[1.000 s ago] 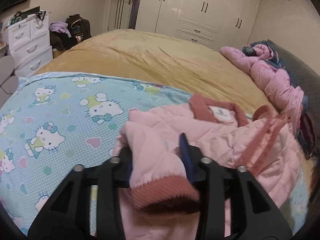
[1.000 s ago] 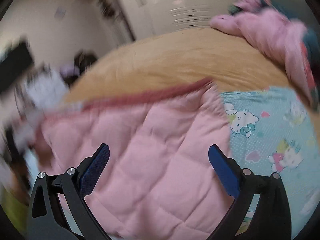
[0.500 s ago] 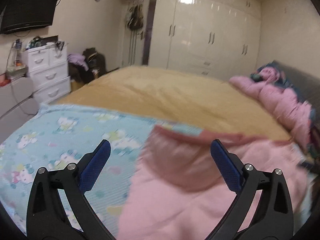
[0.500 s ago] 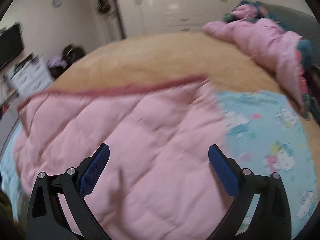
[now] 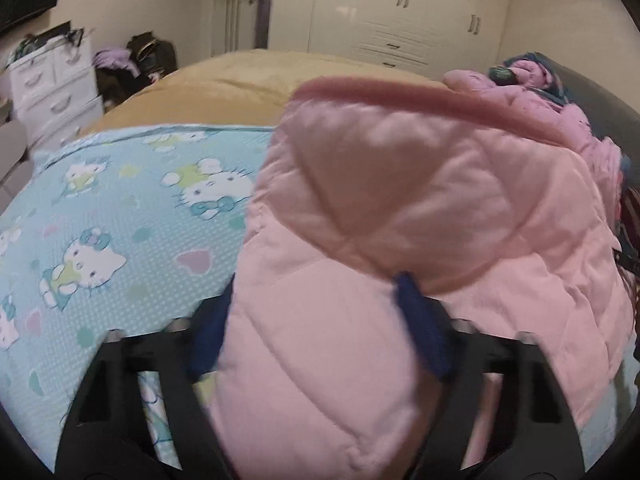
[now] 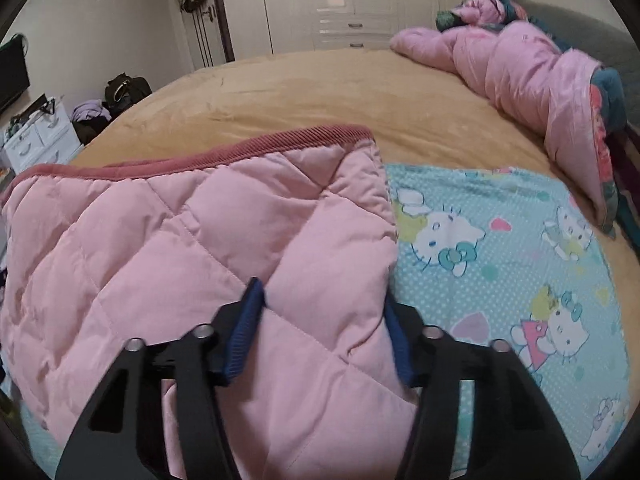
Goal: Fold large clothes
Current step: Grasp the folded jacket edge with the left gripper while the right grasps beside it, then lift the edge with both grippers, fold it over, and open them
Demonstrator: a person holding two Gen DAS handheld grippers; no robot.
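A pink quilted jacket (image 5: 420,208) with a darker pink ribbed hem (image 6: 224,152) lies on a blue Hello Kitty sheet (image 5: 120,216) on the bed. My left gripper (image 5: 316,320) is shut on a thick fold of the jacket, which fills the space between its blue pads (image 5: 420,320). My right gripper (image 6: 324,320) is shut on the jacket's right side near its edge, the fabric bulging between its blue pads (image 6: 244,328). The jacket's hem lies away from me in both views.
The tan bedspread (image 6: 320,92) stretches beyond the sheet. A pile of pink bedding (image 6: 520,68) lies at the far right by a dark headboard. White drawers (image 5: 52,80) and bags stand at the far left, wardrobes (image 5: 400,8) behind.
Half a second ago both grippers were open above the jacket. Now both have closed on its fabric. One second ago the left held a sleeve cuff, since released.
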